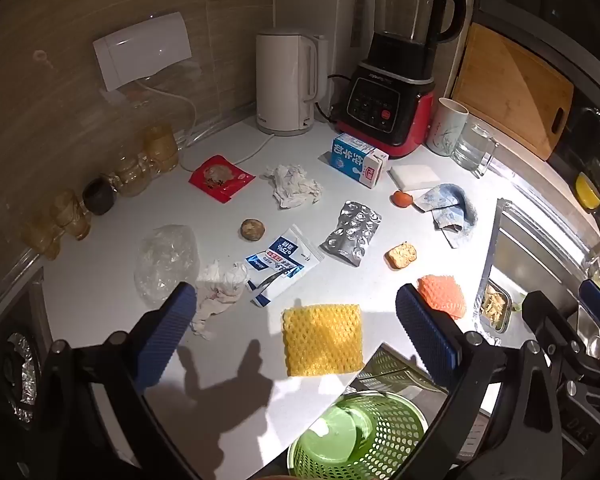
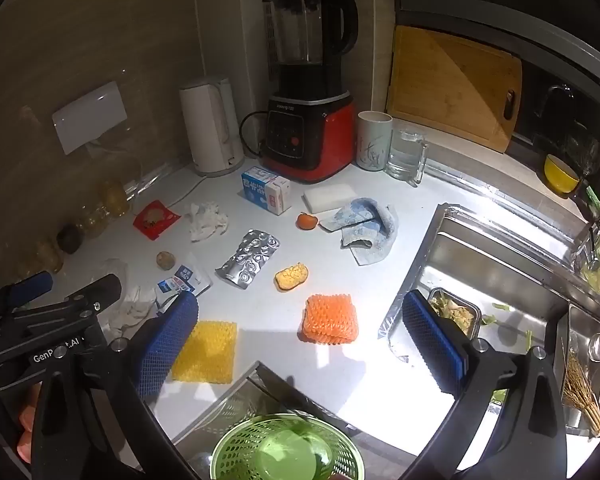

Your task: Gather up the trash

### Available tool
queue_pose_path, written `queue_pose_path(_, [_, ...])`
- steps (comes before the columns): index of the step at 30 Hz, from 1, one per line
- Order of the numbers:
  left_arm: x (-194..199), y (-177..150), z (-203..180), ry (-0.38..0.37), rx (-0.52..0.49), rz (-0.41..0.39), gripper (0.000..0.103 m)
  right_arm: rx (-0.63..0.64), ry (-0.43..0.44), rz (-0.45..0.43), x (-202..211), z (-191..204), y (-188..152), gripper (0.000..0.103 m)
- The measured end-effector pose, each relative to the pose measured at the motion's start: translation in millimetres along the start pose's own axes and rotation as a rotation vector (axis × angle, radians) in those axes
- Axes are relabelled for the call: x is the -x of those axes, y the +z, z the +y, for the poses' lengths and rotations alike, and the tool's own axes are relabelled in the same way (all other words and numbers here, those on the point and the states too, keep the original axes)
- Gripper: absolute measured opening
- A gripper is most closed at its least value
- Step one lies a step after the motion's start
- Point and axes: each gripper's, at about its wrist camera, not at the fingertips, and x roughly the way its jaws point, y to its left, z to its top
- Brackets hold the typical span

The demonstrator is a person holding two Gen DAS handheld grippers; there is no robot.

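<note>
Bare counter (image 2: 340, 364) lies along the front edge between the yellow foam net (image 2: 205, 351) and the sink (image 2: 496, 264). Toward the back corner, kettle (image 2: 210, 126), blender (image 2: 310, 92) and milk carton (image 2: 266, 190) block passage.

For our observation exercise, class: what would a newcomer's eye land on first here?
Probably the bright foam nets near the front edge of the white counter: the yellow foam net and the orange foam net. Next, the red-based blender against the back wall, and the green basket below the counter.
</note>
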Motion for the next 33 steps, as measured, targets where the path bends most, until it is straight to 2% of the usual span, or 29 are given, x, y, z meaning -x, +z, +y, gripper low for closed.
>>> queue_pose_path(15, [-2.4,3.2,-0.4,-0.012,0.003,0.024,0.095,0.003,-0.006,0.007,-0.7,2.3,0.8,0.101])
queue_pose_path(33, [-2.1,-2.4,-3.0,-0.009,-0.012,0.017,0.095,0.009,-0.010,0.006,2.2,2.9,5.0,0.101])
